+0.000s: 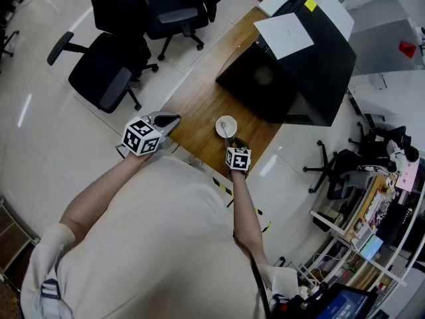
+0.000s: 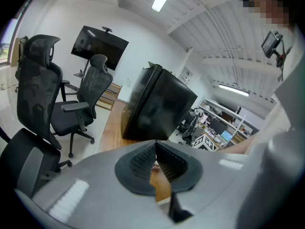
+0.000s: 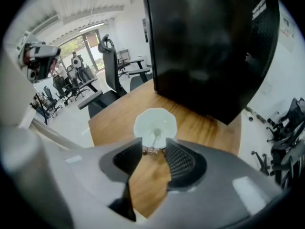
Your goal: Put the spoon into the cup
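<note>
Jaw status first. My right gripper point(image 3: 153, 150): jaws apart. One spoon point(image 3: 156, 133) has the tail of its handle in the gap between the tips, and the pads aren't pressing it as far as I can see. That tail is a small reddish blur, shape not readable. The spoon's bowl end is already down inside the one white cup point(image 3: 142, 123). The cup stands upright just past my right tips on the wooden table point(image 3: 112, 117).

My left gripper point(image 2: 155, 146): jaws together at the tips, nothing clamped. It sits off to the left of the cup, well apart from it, by the table's corner. A tiny pale speck shows through the slot under the left tips, too small to identify.

Beyond the cup, straight out from the right jaws: one big black box point(image 3: 209, 46) on the table, its top cut off in the right gripper view. Head view shows one white sheet point(image 1: 284, 35) and one yellow note point(image 1: 310, 4) on top of it.

Out past the left jaws: three black office chairs point(image 2: 35, 94), the nearest cut by the frame edge, and one dark screen point(image 2: 99, 46) on the far wall. Shelves point(image 2: 224, 123) right of the box are clutter, contents unreadable.
</note>
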`<state>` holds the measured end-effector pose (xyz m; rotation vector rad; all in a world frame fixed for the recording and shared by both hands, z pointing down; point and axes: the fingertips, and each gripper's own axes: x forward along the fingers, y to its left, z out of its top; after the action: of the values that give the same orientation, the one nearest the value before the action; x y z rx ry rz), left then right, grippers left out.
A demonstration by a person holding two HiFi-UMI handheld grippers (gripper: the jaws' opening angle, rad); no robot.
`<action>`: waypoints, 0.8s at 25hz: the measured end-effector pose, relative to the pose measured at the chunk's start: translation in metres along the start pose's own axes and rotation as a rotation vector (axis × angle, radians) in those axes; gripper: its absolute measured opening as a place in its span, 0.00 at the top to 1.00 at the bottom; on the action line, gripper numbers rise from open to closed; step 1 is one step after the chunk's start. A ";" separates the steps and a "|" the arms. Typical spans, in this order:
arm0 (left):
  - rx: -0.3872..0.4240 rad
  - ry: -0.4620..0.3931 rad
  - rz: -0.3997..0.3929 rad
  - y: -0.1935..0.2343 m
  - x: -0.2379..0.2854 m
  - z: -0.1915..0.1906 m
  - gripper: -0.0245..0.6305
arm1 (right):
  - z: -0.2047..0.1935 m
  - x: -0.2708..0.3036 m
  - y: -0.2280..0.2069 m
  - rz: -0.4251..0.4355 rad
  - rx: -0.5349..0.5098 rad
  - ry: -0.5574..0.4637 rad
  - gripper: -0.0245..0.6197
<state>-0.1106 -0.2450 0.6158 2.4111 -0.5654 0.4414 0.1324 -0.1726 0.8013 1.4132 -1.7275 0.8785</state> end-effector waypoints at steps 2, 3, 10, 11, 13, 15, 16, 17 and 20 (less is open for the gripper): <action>0.005 0.005 -0.017 0.003 -0.001 0.000 0.96 | 0.004 -0.006 -0.001 -0.028 0.018 -0.024 0.72; 0.008 0.009 -0.025 0.005 -0.002 0.001 0.96 | 0.006 -0.010 0.000 -0.041 0.033 -0.037 0.72; 0.037 0.056 -0.084 0.026 -0.019 -0.006 0.96 | 0.015 -0.036 0.026 -0.091 0.177 -0.141 0.72; 0.045 0.069 -0.089 0.030 -0.022 -0.010 0.96 | 0.016 -0.037 0.032 -0.090 0.191 -0.158 0.72; 0.061 0.091 -0.096 0.037 -0.027 -0.015 0.96 | 0.022 -0.039 0.042 -0.091 0.209 -0.194 0.72; 0.064 0.100 -0.102 0.043 -0.028 -0.017 0.96 | 0.032 -0.043 0.048 -0.092 0.223 -0.232 0.72; 0.061 0.102 -0.105 0.046 -0.028 -0.017 0.96 | 0.038 -0.044 0.052 -0.093 0.234 -0.253 0.72; 0.058 0.102 -0.110 0.050 -0.027 -0.017 0.96 | 0.045 -0.046 0.056 -0.092 0.249 -0.275 0.72; 0.052 0.106 -0.136 0.051 -0.029 -0.018 0.96 | 0.062 -0.058 0.075 -0.073 0.296 -0.342 0.72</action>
<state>-0.1633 -0.2615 0.6417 2.4399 -0.3453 0.5273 0.0593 -0.1848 0.7158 1.9023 -1.8317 0.9216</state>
